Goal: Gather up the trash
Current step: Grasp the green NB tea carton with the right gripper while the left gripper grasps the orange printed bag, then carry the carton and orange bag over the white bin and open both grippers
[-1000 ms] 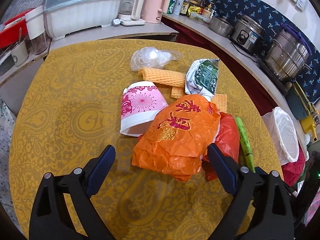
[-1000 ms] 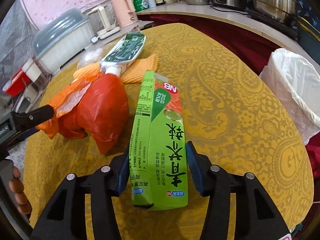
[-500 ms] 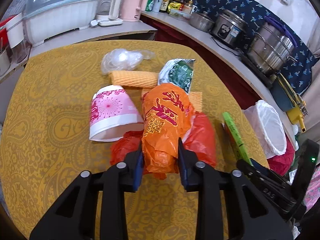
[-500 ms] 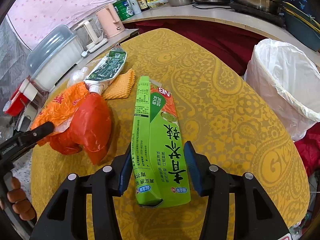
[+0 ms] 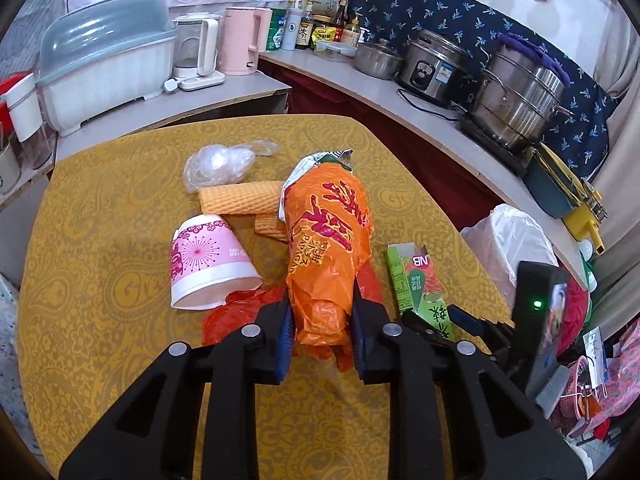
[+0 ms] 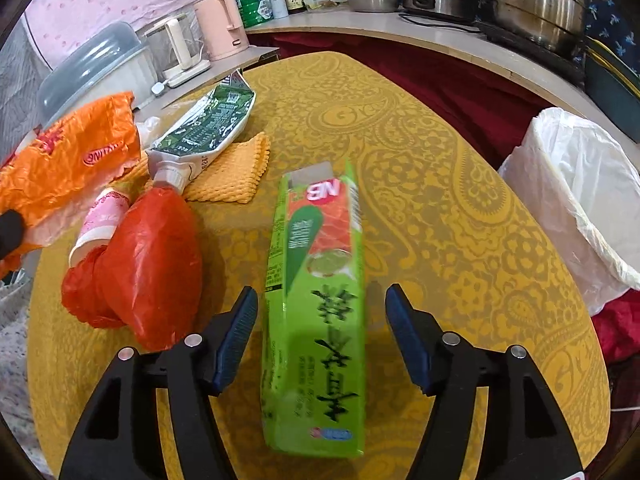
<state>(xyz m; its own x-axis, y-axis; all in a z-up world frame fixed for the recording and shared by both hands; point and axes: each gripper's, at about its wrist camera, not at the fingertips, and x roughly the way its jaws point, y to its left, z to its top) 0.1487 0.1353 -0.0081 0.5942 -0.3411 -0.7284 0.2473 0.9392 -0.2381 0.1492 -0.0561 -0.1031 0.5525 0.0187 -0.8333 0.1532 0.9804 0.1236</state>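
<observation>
Over on the left, the left gripper (image 5: 322, 330), wide apart a second ago, now has its blue pads pinching the crumpled orange plastic bag with red lettering (image 5: 328, 248), and that bag is coming up off the yellow patterned tablecloth (image 5: 100, 240), so one piece of trash looks secured and ready for carrying. Left behind it on the cloth: the tipped pink-and-white paper cup (image 5: 208, 264), the red plastic bag (image 6: 140, 260), the squeezed green tube (image 6: 204, 132) and the orange mesh cloth (image 6: 236, 172). Moving right, the right gripper (image 6: 322, 334) is opening, its pads now clear of the long green cardboard box (image 6: 320, 308), which it clamped moments ago; the box sits blurred between the spread jaws, apparently dropping to the cloth. Far right, the white-lined bin (image 6: 576, 192) waits beside the table edge, so that box seems let go short of it
</observation>
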